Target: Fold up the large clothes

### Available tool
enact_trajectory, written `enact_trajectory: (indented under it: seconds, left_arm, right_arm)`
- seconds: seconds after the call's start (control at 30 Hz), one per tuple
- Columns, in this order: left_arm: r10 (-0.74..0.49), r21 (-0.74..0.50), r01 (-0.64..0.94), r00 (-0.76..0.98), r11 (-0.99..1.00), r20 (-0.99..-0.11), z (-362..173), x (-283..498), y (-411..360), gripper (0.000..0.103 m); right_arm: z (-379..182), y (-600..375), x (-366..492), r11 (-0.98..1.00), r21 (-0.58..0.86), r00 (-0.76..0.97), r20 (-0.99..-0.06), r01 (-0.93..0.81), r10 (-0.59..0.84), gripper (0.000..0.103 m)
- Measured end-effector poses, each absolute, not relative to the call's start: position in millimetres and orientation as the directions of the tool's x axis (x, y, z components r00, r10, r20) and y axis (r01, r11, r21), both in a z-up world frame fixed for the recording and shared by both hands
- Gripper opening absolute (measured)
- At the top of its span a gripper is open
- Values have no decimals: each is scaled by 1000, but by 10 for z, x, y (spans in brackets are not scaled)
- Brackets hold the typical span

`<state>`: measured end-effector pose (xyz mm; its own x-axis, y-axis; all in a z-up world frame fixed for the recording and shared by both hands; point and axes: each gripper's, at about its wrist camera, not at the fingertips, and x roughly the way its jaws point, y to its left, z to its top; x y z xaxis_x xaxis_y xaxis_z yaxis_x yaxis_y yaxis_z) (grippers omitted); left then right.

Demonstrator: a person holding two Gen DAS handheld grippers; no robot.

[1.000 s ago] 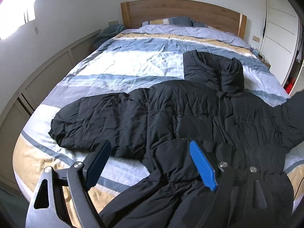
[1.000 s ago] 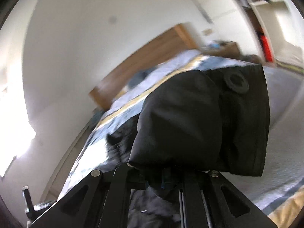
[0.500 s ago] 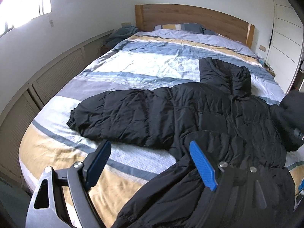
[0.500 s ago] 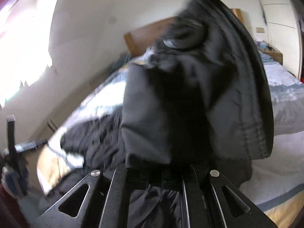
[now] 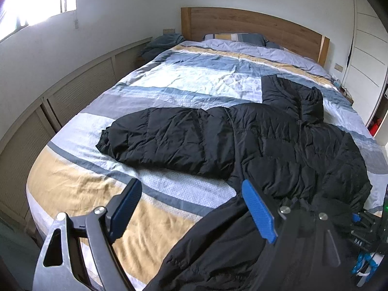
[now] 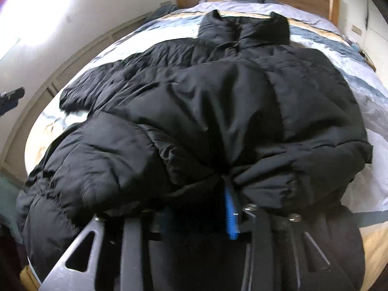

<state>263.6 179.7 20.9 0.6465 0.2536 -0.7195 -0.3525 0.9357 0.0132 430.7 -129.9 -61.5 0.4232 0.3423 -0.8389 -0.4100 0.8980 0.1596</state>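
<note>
one sleeve has come over: your right gripper [image 6: 230, 194], clamped on the sleeve [image 6: 266, 181], has laid it across the black puffer jacket [image 5: 278, 140] mid-bed [image 5: 169, 84]. your left gripper [image 5: 191, 208] hangs open; the 9 o'clock sleeve [image 5: 165, 143] likely goes next.

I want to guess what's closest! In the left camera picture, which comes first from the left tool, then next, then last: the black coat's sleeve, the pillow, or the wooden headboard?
Counting from the left tool, which is open:
1. The black coat's sleeve, stretched out on the bedspread just ahead.
2. The pillow, far up at the head of the bed.
3. The wooden headboard, right behind the pillow against the wall.
</note>
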Motion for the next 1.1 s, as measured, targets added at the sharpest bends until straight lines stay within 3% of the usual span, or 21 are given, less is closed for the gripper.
enact_trajectory:
  seconds: [0.1,0.43,0.77,0.9,1.1]
  left_arm:
    - [230,-5,-336,656,942,-719,207,2599,1764,85]
    - [200,10,-284,650,959,-733,182,2711,1475,85]
    - [107,32,-130,622,991,-775,-27,3366,432,85]
    - [62,5,-94,614,996,-787,-139,3782,-6,85]
    - [26,-16,-68,572,998,-820,-507,4346,-492,85]
  right_arm:
    - [-551,-1204,4237,884,161,414,-837,-440,359,58]
    - [-219,-1373,3900,845,229,422,-784,-484,454,58]
    - [134,-2143,4467,942,105,618,-730,-319,291,58]
    - [121,-2353,4829,956,87,651,-715,-280,256,73]
    - [-86,-2420,5279,951,104,629,-728,-292,273,79]
